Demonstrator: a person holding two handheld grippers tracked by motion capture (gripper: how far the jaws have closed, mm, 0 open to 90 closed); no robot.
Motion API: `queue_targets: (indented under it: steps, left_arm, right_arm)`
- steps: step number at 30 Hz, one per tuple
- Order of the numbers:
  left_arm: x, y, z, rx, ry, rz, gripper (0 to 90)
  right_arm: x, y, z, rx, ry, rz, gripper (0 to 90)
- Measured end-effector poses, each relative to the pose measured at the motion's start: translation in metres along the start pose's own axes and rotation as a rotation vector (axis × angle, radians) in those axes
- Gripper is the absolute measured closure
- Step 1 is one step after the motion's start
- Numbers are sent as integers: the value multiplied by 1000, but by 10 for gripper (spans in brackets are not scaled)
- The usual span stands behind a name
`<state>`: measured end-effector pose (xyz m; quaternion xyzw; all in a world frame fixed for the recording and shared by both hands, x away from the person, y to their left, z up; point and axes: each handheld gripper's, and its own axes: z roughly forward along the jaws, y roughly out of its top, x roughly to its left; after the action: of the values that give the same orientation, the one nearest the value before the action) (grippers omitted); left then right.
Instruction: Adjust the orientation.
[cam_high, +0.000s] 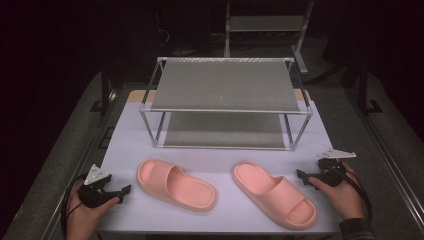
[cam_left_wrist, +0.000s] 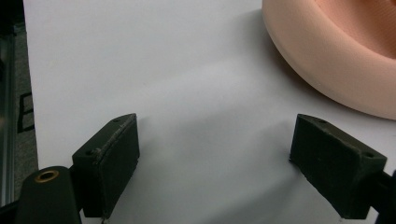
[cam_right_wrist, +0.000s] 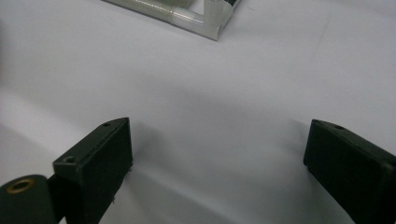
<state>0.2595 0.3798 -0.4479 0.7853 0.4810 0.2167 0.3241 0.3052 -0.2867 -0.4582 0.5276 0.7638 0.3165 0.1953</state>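
I have both grippers low at the table (cam_high: 220, 155) edge, jaws spread wide and empty. The 2 pink slippers lie between them in front of the rack (cam_high: 225, 100): the left slipper (cam_high: 176, 184) near my left gripper (cam_high: 122, 192), the right slipper (cam_high: 274, 200) just beside my right gripper (cam_high: 302, 176). I'd approach each sidewall squarely, straddle the rim, then close firmly before lifting toward a shelf.
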Motion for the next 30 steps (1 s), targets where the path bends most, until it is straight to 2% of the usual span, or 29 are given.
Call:
queue_targets:
  steps: [4, 9, 10, 12, 13, 15, 16, 17, 18, 20, 21, 23, 24, 25, 27, 28, 30]
  left_arm:
    - [0, 0, 0, -4, -3, 3, 157]
    - [-1, 0, -2, -16, -17, 6, 234]
    - [-3, 0, -4, -24, -25, 8, 338]
    - [-4, 1, -7, -17, -39, 4, 391]
    - [-6, 1, -9, -22, -56, 2, 434]
    - [-8, 1, -12, -29, -63, 2, 535]
    - [-12, 2, -19, -35, -72, 0, 603]
    - [-12, 2, -19, -35, -72, 0, 658]
    - [-18, 3, -28, -45, -86, -6, 754]
    - [-23, 4, -36, -49, -112, -11, 870]
    - [-26, 5, -38, -49, -130, -21, 898]
    - [-29, 6, -39, -42, -140, -17, 900]
    - [-37, 6, -36, -15, -166, 1, 900]
    - [-37, 6, -36, -15, -166, 1, 900]
    - [-47, 7, -32, -3, -194, 9, 900]
    - [-52, 8, -28, 11, -205, 32, 900]
    - [-58, 10, -22, 21, -217, 46, 900]
  right_arm:
    - [0, 0, 0, 0, 0, 0, 71]
    - [0, 0, 0, 1, 1, 4, 71]
    - [0, 0, 0, 1, 2, 4, 71]
    - [0, 0, 0, 1, 3, 3, 71]
    - [0, 0, 0, 1, 3, 3, 71]
    - [0, 0, 0, 1, 3, 3, 71]
    - [0, 0, 0, 1, 3, 3, 71]
    - [0, 0, 0, 1, 3, 3, 71]
    - [0, 0, 0, 0, 3, 4, 71]
    - [0, 0, 0, 1, 3, 5, 71]
    - [0, 0, 0, 0, 2, 3, 71]
    - [0, 0, 0, -2, 1, 0, 71]
    - [0, 0, 0, 0, 2, 4, 71]
    - [0, 0, 0, 0, 2, 4, 71]
    - [0, 0, 0, -1, 1, 3, 71]
    - [0, 0, 0, -1, 2, 1, 71]
    - [0, 0, 0, 0, 2, 2, 71]
